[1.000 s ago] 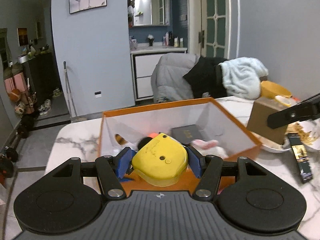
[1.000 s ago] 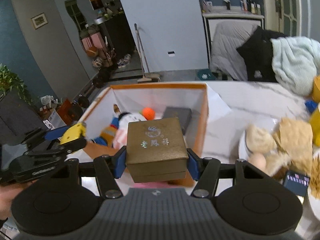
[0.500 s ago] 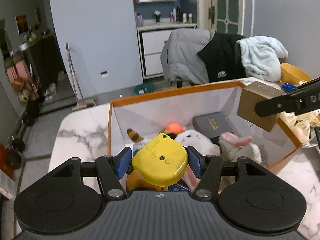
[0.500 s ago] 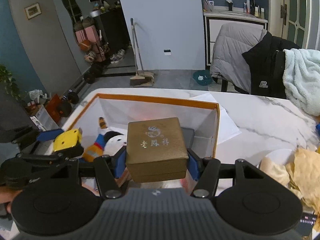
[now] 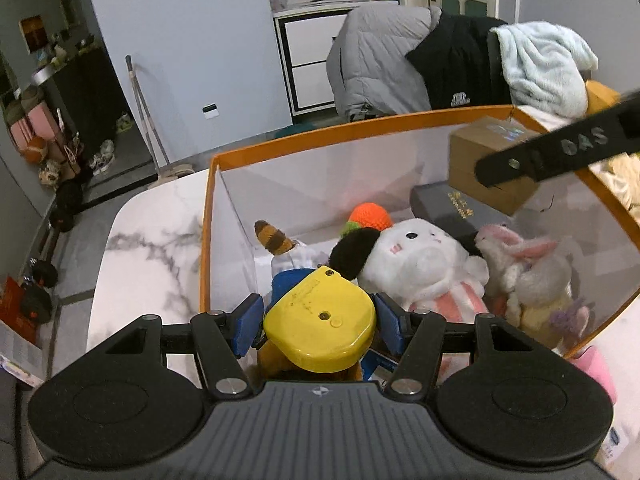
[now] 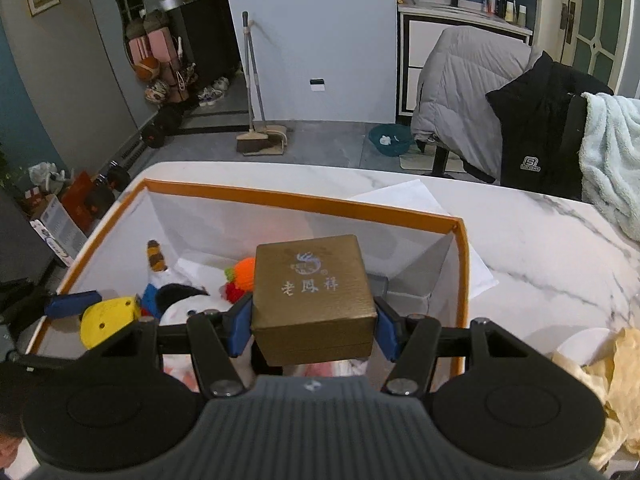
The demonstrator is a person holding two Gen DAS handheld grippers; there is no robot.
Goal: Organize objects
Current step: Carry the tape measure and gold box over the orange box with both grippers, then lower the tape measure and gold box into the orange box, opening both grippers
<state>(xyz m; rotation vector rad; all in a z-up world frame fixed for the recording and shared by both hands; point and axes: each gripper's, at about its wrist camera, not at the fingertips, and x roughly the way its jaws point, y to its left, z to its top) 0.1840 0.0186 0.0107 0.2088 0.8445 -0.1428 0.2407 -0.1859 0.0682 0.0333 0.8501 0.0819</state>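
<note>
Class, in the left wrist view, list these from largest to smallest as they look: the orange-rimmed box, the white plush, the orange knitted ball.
1. Orange-rimmed box, which holds the other two.
2. White plush.
3. Orange knitted ball; it lies farther from the camera and is partly hidden, but still looks clearly smallest.

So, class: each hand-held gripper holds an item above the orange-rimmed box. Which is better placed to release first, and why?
Probably the left hand-held gripper: its yellow toy hangs low over the soft toys inside the box. The right one holds its gold box higher.
</note>
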